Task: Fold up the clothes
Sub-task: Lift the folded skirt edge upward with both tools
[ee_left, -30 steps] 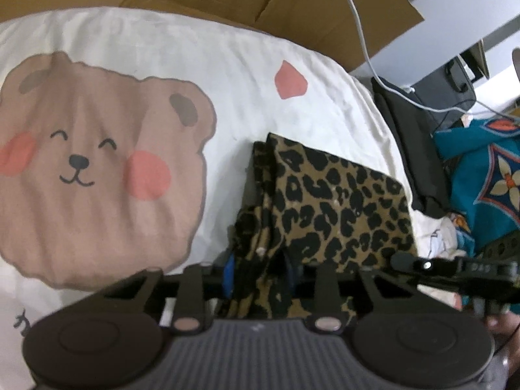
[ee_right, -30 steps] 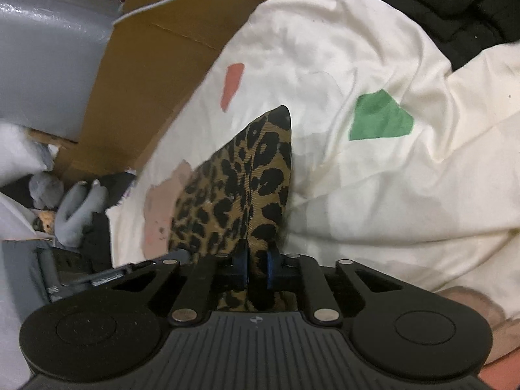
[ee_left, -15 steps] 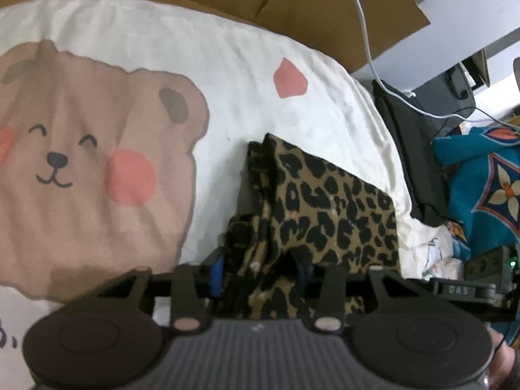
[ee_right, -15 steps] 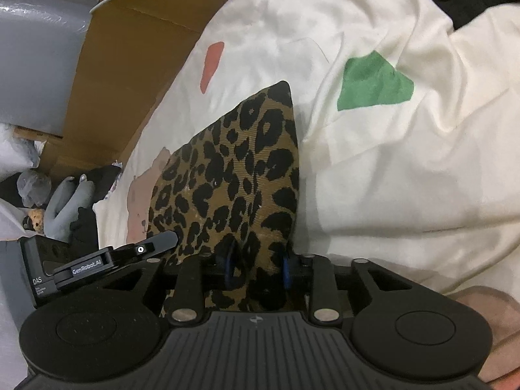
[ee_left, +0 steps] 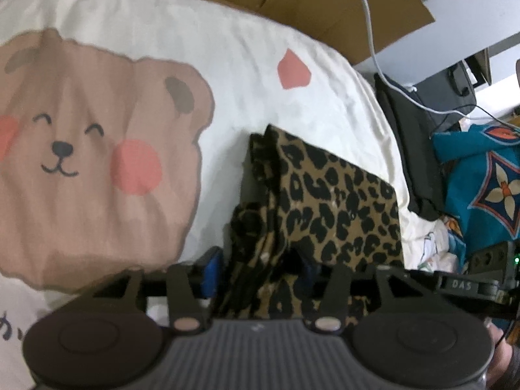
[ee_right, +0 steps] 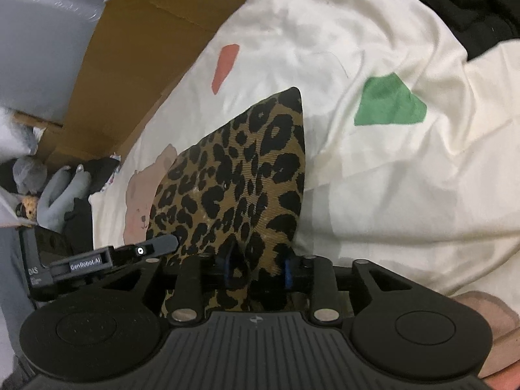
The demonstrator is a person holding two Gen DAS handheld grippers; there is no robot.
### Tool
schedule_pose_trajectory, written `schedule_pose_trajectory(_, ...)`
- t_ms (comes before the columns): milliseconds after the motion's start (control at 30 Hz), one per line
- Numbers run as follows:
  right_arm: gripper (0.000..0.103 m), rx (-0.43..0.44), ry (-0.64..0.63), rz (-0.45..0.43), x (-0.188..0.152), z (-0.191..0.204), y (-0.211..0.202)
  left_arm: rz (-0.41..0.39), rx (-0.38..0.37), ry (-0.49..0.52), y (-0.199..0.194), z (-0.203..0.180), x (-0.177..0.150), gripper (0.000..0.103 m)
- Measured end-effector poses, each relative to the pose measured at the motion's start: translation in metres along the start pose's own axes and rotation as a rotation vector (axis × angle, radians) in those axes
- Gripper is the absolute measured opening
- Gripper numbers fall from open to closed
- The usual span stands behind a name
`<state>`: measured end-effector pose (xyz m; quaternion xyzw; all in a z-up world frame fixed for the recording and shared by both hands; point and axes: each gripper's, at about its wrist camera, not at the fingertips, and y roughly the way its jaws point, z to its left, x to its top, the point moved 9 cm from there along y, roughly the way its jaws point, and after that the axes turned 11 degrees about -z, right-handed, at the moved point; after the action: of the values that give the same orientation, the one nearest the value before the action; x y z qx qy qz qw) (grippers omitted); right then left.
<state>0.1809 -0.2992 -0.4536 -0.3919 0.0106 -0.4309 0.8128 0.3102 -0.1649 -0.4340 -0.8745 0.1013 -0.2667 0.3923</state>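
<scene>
A leopard-print garment (ee_left: 331, 201) lies folded into a rectangle on the white bear-print bedsheet (ee_left: 81, 149). My left gripper (ee_left: 260, 269) straddles its bunched near-left edge; the jaws are opening, and the left blue pad stands clear of the cloth. In the right wrist view the same garment (ee_right: 240, 175) tapers to a far corner. My right gripper (ee_right: 257, 268) sits at its near edge with a fold of cloth between the opening blue pads, which no longer pinch it. The left gripper's body (ee_right: 97, 260) shows at the lower left there.
Brown cardboard (ee_left: 325, 6) lines the far side of the bed, with a white cable (ee_left: 373, 48) hanging over it. A black garment (ee_left: 412, 143) and a teal patterned cloth (ee_left: 481, 175) lie to the right. The sheet carries a green patch (ee_right: 388, 100).
Both pairs of jaws have spread apart from around the leopard cloth's near edge. The garment has settled lower and flatter on the sheet. Neither hand has shifted much.
</scene>
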Motion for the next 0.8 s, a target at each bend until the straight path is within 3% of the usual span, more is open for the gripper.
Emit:
schedule_pose_trajectory(133, 0.031, 0.004, 0.025, 0.001, -0.002, 0.0, 0.006, -0.006, -0.005, 0.018, 0.006, -0.006, 0.0, 0.057)
schedule_pose_trajectory(200, 0.029, 0.007, 0.036, 0.001, -0.002, 0.001, 0.009, -0.008, 0.007, 0.022, 0.007, -0.008, 0.001, 0.048)
schedule_pose_trajectory(267, 0.018, 0.002, 0.017, -0.003, -0.002, 0.006, 0.009, -0.008, 0.019, 0.028, 0.004, -0.011, 0.002, 0.042)
schedule_pose_trajectory(400, 0.011, -0.012, -0.056, -0.012, -0.002, 0.021, 0.004, -0.018, 0.015, 0.01, -0.006, -0.016, 0.007, 0.028)
schedule_pose_trajectory(533, 0.008, -0.019, -0.093, -0.026, 0.0, 0.031, -0.002, -0.05, 0.057, 0.075, -0.011, -0.027, 0.006, 0.026)
schedule_pose_trajectory(800, 0.006, -0.012, -0.158, -0.071, 0.006, 0.053, -0.016, -0.139, 0.061, 0.071, -0.037, -0.043, 0.012, 0.023)
